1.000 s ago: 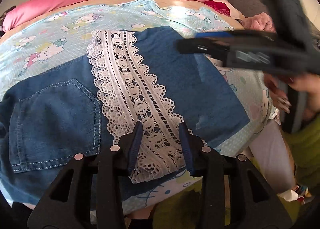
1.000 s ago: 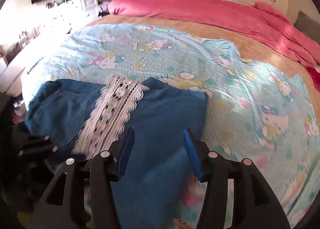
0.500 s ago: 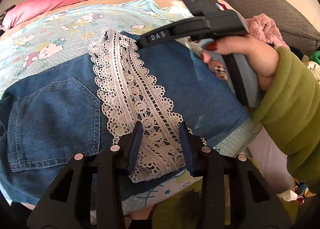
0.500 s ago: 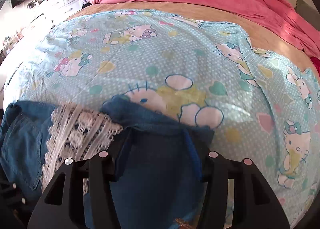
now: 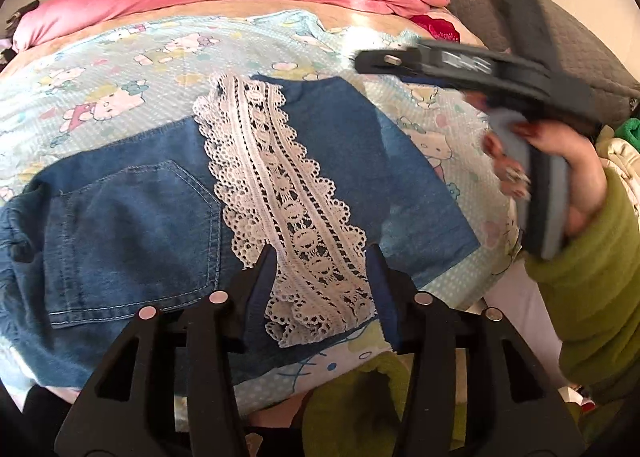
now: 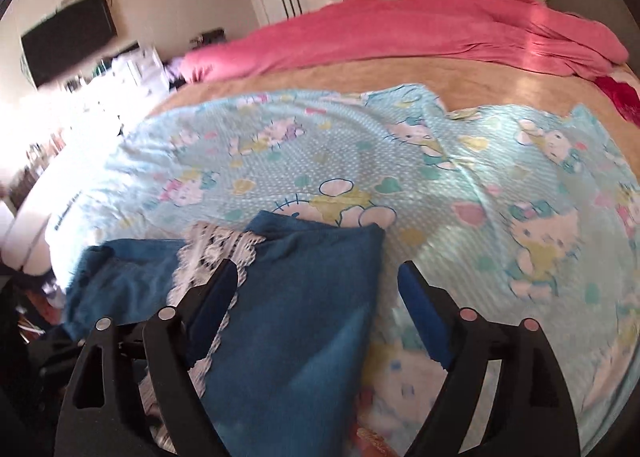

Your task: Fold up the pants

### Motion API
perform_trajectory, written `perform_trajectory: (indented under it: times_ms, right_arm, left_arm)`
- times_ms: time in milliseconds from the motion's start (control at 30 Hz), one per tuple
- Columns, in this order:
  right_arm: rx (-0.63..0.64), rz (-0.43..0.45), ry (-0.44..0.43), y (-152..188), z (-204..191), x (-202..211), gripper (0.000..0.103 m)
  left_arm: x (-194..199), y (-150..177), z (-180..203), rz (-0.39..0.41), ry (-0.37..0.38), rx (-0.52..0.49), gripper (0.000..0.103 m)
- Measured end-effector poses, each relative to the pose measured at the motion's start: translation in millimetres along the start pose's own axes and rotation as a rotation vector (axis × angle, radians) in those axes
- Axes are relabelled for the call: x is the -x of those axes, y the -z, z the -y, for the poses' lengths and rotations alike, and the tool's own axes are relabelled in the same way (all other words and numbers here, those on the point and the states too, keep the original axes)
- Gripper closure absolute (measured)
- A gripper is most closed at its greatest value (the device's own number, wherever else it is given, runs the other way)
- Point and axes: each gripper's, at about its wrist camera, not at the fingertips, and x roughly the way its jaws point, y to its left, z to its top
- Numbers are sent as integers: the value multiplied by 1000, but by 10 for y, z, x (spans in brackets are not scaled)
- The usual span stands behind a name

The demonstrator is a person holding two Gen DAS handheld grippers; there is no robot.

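Note:
Folded blue denim pants (image 5: 352, 161) with a white lace band (image 5: 288, 197) lie flat on a light blue cartoon-print sheet (image 5: 120, 97). A back pocket (image 5: 132, 233) shows on the left part. My left gripper (image 5: 320, 273) is open, its jaws either side of the lace's near end, holding nothing. My right gripper (image 6: 318, 297) is open and empty above the pants' right part (image 6: 304, 297). It shows blurred in the left wrist view (image 5: 472, 65), lifted off to the right of the pants.
A pink blanket (image 6: 420, 29) lies across the far side of the bed, over a tan cover (image 6: 400, 77). A grey headboard (image 5: 580, 41) stands at the right. A TV (image 6: 68, 37) and cluttered furniture are at the left wall.
My right gripper had reached down onto the far right part of the pants, then pulled back up and to the right, opening wider. My left gripper stayed still.

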Motion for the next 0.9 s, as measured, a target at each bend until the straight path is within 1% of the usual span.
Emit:
perform_trajectory:
  times_ms: [33, 67, 100, 133, 167, 200, 233, 300, 433, 500, 700, 900]
  right_arm:
    - [-11, 10, -4, 50, 25, 83, 22]
    - [-18, 16, -5, 79, 47, 143, 22]
    - [-28, 24, -5, 128, 76, 217, 21]
    - [-36, 26, -3, 173, 104, 276, 21]
    - [-43, 27, -1, 218, 129, 336, 21]
    - [-49, 25, 2, 253, 151, 378, 10]
    - [-52, 25, 4, 280, 169, 404, 5]
    - [-49, 34, 14, 331, 185, 497, 5]
    - [-33, 51, 15, 324, 151, 613, 5]
    - [-26, 64, 3, 299, 115, 665, 5]
    - [43, 89, -33, 173, -153, 742, 5]
    - [101, 90, -65, 46, -413, 730, 5]
  left_arm:
    - [15, -2, 11, 4, -4, -2, 58]
    - [36, -4, 23, 10, -10, -4, 51]
    - [52, -8, 20, 14, -15, -4, 46]
    - [71, -12, 17, 18, -21, -2, 39]
    - [92, -17, 12, 23, -24, 1, 35]
    - [109, -26, 13, 27, -26, 3, 33]
    - [129, -30, 13, 31, -32, 4, 31]
    - [166, -60, 37, 40, -45, 5, 26]
    - [291, -66, 43, 67, -73, 2, 11]
    - [345, -70, 32, 75, -85, 4, 10]
    - [482, -69, -27, 93, -110, 15, 10]
    - [598, -45, -126, 110, -123, 44, 10]
